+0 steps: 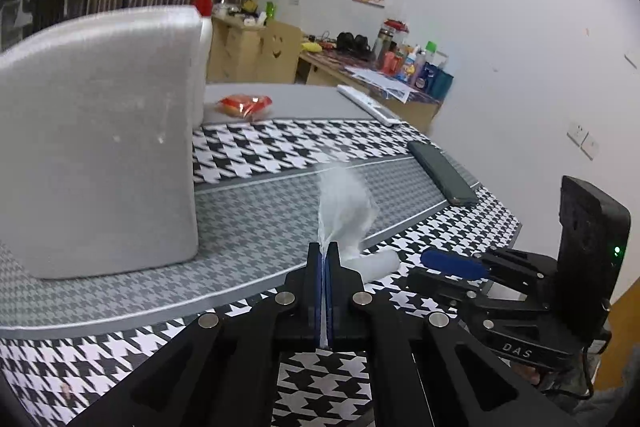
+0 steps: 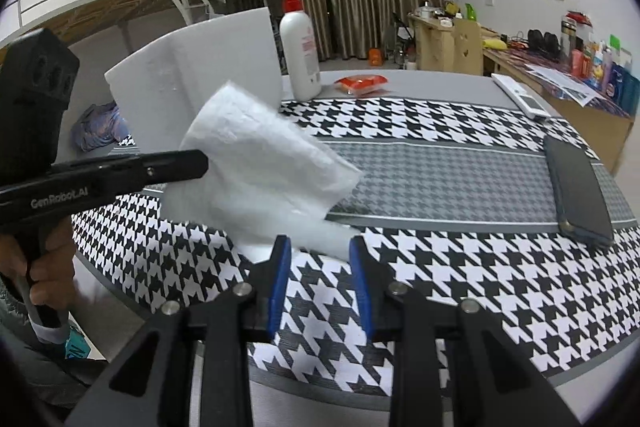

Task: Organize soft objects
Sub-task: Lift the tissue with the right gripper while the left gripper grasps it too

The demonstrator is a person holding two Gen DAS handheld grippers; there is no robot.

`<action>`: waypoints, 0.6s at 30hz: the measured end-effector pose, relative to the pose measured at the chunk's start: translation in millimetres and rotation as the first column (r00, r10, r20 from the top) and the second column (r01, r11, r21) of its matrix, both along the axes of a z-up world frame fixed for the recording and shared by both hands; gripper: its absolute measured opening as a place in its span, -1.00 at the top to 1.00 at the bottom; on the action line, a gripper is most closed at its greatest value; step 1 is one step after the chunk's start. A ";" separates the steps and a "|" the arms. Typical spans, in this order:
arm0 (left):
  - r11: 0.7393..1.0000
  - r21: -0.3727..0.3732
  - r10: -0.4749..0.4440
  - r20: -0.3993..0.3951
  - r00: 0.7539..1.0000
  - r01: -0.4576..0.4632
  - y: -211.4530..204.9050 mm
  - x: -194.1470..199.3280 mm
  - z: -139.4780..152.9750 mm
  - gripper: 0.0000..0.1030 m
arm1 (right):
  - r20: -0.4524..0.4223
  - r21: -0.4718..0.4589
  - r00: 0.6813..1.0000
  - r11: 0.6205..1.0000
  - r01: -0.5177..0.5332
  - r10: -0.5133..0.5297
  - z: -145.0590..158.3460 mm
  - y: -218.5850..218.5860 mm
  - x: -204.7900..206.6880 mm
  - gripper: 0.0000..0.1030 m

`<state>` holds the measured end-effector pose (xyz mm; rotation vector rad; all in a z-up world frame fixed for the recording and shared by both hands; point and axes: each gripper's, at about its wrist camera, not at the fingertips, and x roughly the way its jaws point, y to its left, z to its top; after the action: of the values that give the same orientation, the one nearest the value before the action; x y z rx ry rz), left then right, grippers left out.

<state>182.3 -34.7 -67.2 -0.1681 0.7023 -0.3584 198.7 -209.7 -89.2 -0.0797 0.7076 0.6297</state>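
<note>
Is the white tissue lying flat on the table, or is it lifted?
Lifted: the left claw is shut on the white tissue, which hangs crumpled above the table.

Left claw (image 1: 325, 247) clamped tight on tissue (image 1: 346, 203), right claw (image 2: 320, 247) partly parted around it.

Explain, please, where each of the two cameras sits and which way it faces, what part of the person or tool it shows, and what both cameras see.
Left wrist: sits on the left claw, looking along the patterned table toward the foam block; its fingers are shut on the white tissue; the right claw shows beside it.
Right wrist: sits on the right claw, facing the curtains; the left claw and the hand holding it show.
Shared: tissue, foam block, pump bottle, red packet, dark phone.
</note>
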 end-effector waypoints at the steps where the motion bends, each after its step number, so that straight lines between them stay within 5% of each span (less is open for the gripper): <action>1: 1.000 0.002 0.000 0.001 1.000 0.000 -0.4 -0.3 0.2 0.99 | 0.006 -0.005 1.000 1.000 -0.008 0.008 0.7 1.7 -1.4 0.35; 11: 0.999 0.019 0.046 0.042 0.998 -0.047 13.9 -12.9 13.5 0.98 | 0.002 -0.077 0.999 0.996 -0.054 0.054 -9.2 19.2 -2.7 0.29; 18: 0.996 0.045 0.075 0.082 0.994 -0.079 21.2 -17.9 21.7 0.98 | 0.013 -0.102 0.996 0.991 -0.081 0.083 -11.9 21.9 -6.4 -0.05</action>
<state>164.4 -13.5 -45.5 -0.1341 0.6224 -0.2729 192.3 -187.9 -101.0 -0.2090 0.7226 0.6705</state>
